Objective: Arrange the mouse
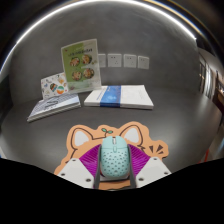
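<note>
The single wide-angle camera rides on the gripper (112,172), looking forward and slightly down along its two fingers from low and close over the tabletop (170,125), with the mouse (115,158) right before the lens and the wall (150,40) beyond the table's far edge.

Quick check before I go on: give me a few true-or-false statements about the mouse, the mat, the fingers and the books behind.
1. The mouse sits between the fingers. True.
2. The mouse is black. False: it is pale mint green.
3. The mouse lies on an orange, cat-shaped mat. True.
4. The white and blue book lies between the fingers. False: it lies well beyond them, flat on the table.
5. A picture card stands upright beyond the mat. True.
6. The gripper holds the mouse in the air. False: the mouse rests on the mat.
</note>
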